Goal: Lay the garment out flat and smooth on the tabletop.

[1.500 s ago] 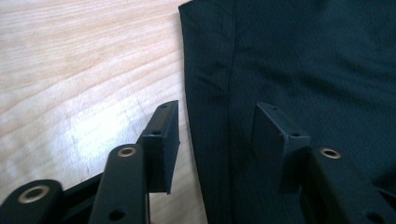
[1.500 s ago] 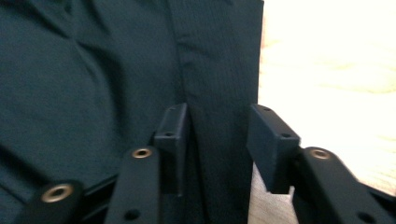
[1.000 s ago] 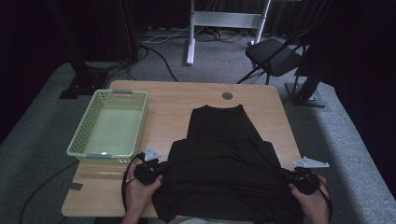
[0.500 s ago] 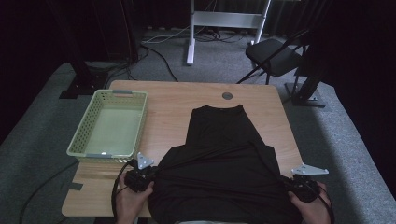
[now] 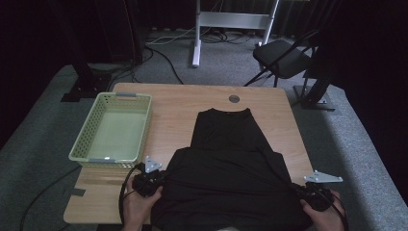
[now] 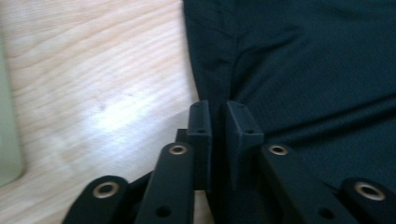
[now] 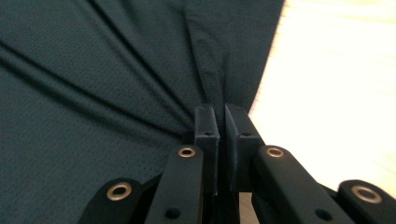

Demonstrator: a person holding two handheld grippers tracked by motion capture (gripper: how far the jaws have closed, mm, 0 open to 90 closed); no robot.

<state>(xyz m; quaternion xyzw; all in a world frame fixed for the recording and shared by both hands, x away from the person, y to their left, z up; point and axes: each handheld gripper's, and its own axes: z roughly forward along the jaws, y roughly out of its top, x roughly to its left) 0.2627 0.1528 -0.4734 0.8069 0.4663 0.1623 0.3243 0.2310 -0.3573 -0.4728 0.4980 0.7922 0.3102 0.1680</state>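
We see the black garment [image 5: 226, 168] spread on the table [image 5: 178, 103], its near corners pinched between both pairs of jaws — the left gripper [image 6: 218, 116] has just been easing slightly wider, cloth between its pads; the right gripper [image 7: 221, 116] stands clenched on gathered folds.

black garment [image 5: 231, 168] near hem cut off, forearms cropped

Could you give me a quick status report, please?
Left hand-held gripper, jaws just opening, and right pinch shirt edges. Shirt partly folded. Basket well aside.
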